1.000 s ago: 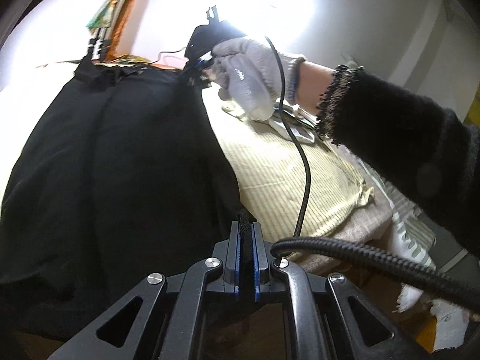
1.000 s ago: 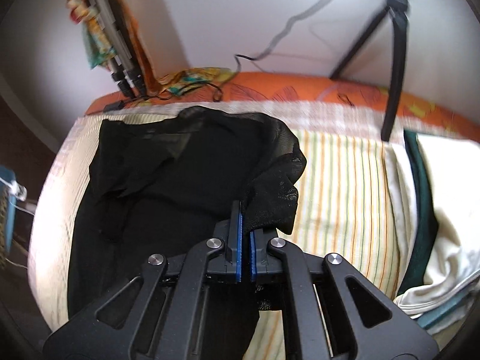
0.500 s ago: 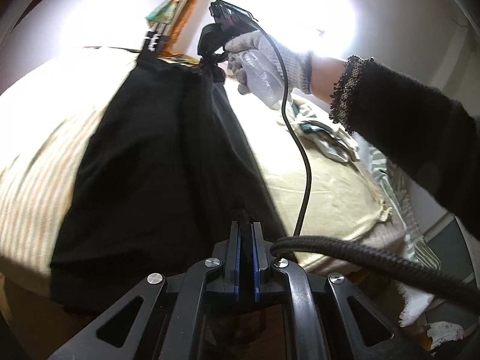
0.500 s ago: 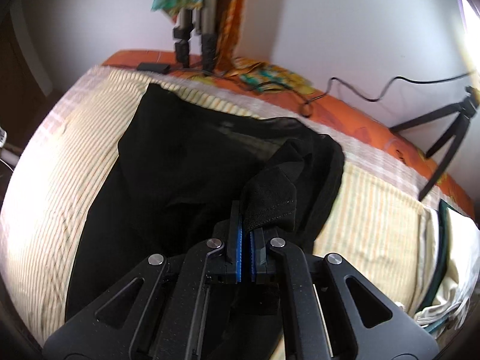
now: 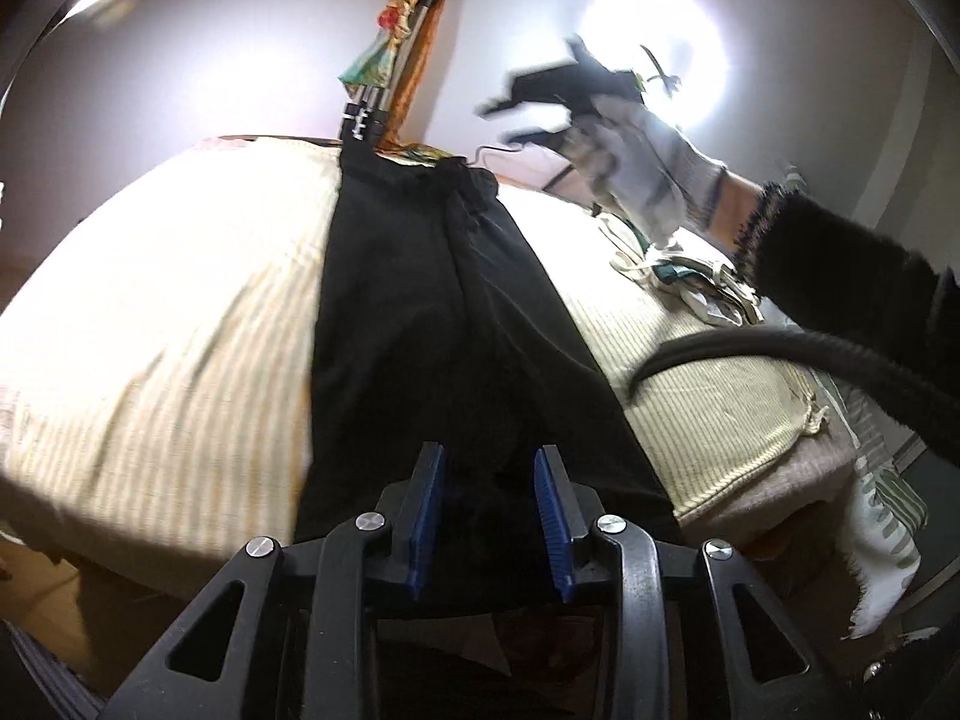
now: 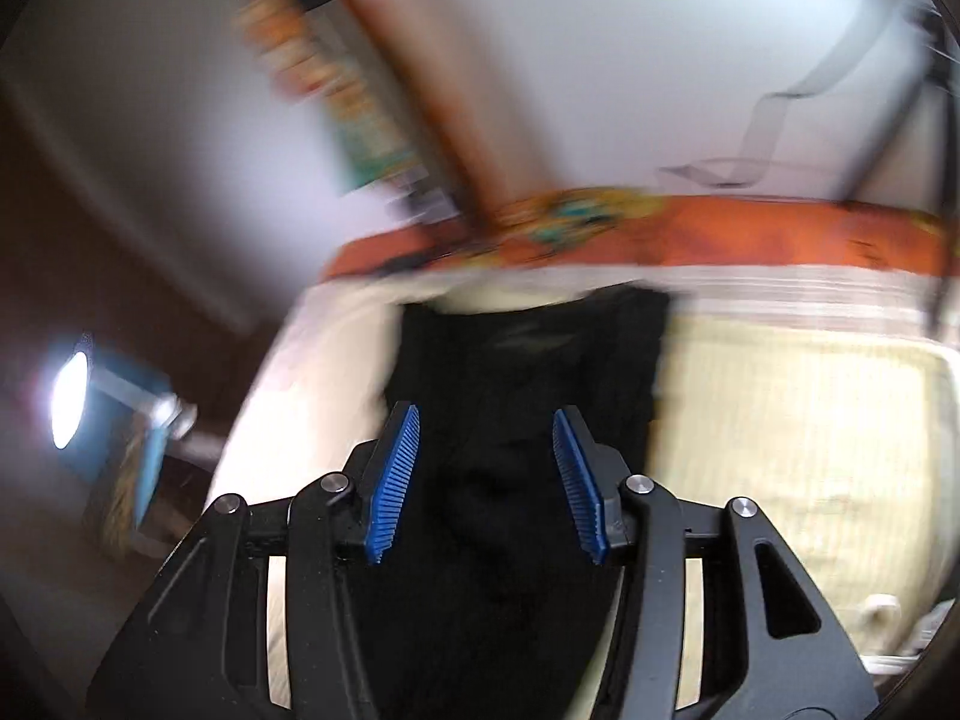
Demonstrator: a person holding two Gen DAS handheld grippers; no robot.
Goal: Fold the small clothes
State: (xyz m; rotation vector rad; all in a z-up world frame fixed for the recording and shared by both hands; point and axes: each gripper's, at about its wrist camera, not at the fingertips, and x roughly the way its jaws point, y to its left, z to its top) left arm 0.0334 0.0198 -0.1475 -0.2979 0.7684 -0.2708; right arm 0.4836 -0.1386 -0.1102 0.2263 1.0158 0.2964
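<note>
A black garment (image 5: 444, 324) lies folded lengthwise as a long strip on the striped bed cover (image 5: 168, 324). My left gripper (image 5: 489, 480) hangs over its near end, jaws opening, the blue pads clear of the cloth below. In the left wrist view a gloved hand (image 5: 636, 174) lifts the right gripper (image 5: 528, 114) above the garment's far end, its fingers spread. The right wrist view is blurred; there my right gripper (image 6: 486, 450) is opening above the black garment (image 6: 534, 372), nothing pressed between its pads.
A pile of light and green clothes (image 5: 678, 276) lies on the bed at the right. A tripod wrapped in patterned cloth (image 5: 384, 90) stands by the wall beyond the bed. An orange bed edge (image 6: 720, 228) runs along the wall. A black cable (image 5: 780, 354) crosses at right.
Both grippers were shut on the black garment and now stand open, the cloth dropped flat on the bed. The right gripper has risen and swung away; the garment now lies narrower.
</note>
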